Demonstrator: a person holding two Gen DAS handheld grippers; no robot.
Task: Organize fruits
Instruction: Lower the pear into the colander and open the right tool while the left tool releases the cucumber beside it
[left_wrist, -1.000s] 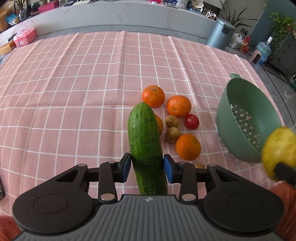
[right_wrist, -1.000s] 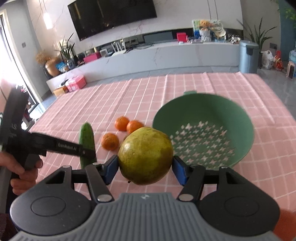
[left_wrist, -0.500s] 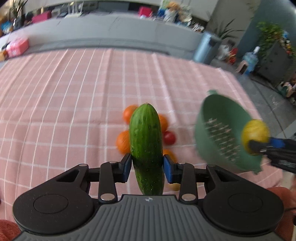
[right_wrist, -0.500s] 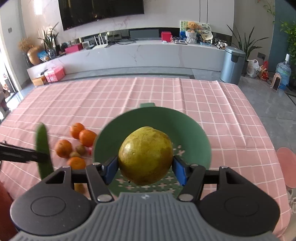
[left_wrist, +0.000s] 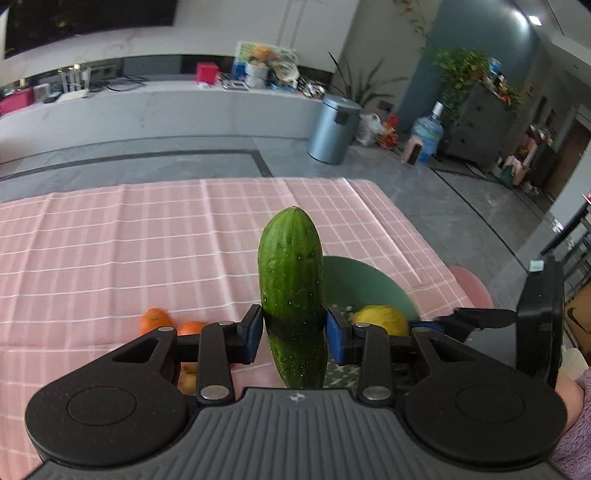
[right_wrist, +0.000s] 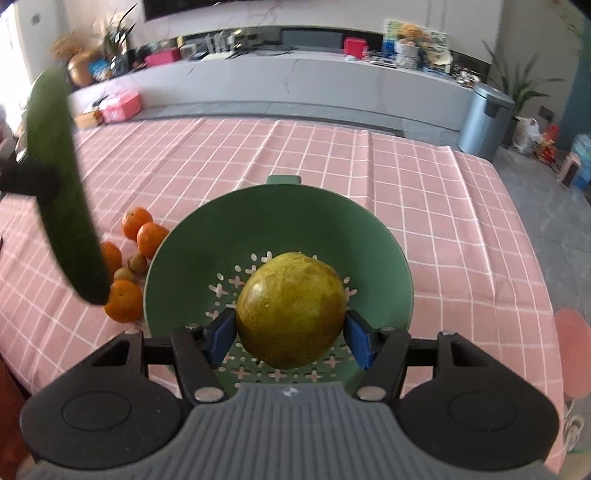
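My left tongs (left_wrist: 294, 334) stay clenched on the cucumber (left_wrist: 291, 284), upright. It has risen and swung over since a second ago, from the orange pile to just beside the green colander (right_wrist: 277, 236). My right tongs (right_wrist: 291, 338) still grip the yellow-green round fruit (right_wrist: 291, 310), now above the colander's perforated floor instead of short of it. Oranges (right_wrist: 147, 234) sit untouched on the surface (right_wrist: 424, 192), left of the colander.

Counted across both views — 1 cucumber (left_wrist: 291, 280), 1 yellow-green round fruit (right_wrist: 291, 310), 4 oranges (right_wrist: 151, 240), 2 small brown fruits (right_wrist: 136, 264) and 1 green colander (right_wrist: 277, 221) — all seen over 1 pink checked cloth (right_wrist: 424, 206).
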